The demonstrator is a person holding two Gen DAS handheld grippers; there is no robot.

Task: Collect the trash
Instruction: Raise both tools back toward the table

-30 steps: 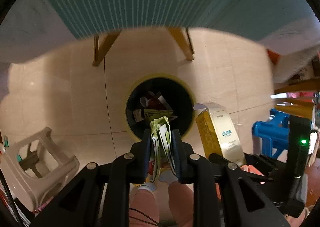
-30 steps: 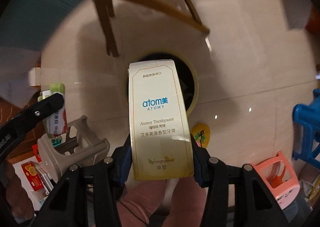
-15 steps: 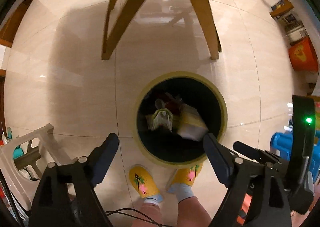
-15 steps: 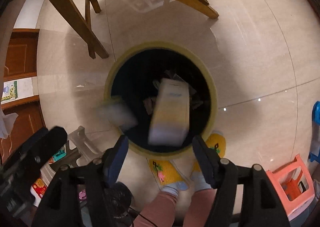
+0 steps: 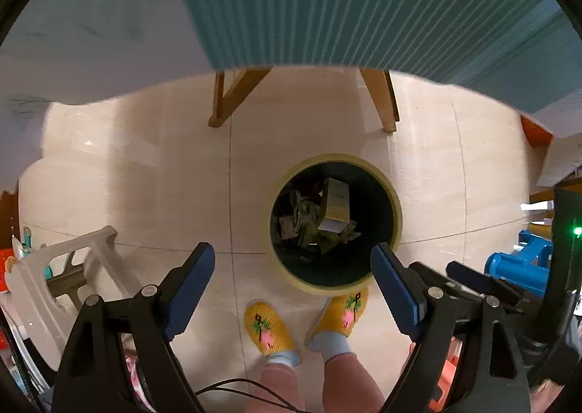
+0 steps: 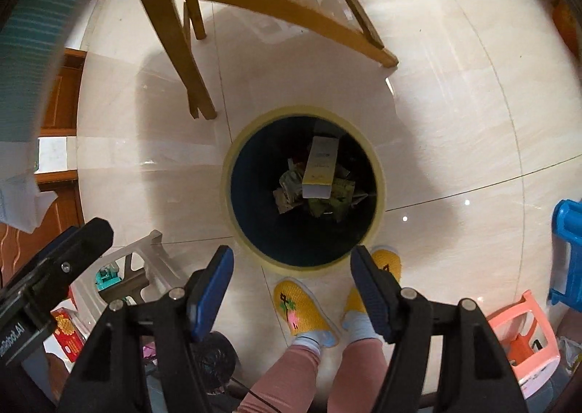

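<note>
On a pale tile floor beside a wooden table, the bin point(image 6: 303, 191) holds the box point(image 6: 320, 167) and wrappers point(image 5: 305, 220), both the left gripper point(image 5: 293, 280) and right gripper point(image 6: 291, 284) spread empty above it, so the drop looks done and fetching more trash comes next.

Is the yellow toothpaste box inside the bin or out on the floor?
Inside. The box lies tilted on crumpled wrappers within the bin's rim.

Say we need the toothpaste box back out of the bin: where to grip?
Take the box by its long narrow sides near the raised pale end, coming straight down through the bin mouth. It lies tilted atop the wrappers, that end nearest the opening and apparently clear of the wall.
</note>
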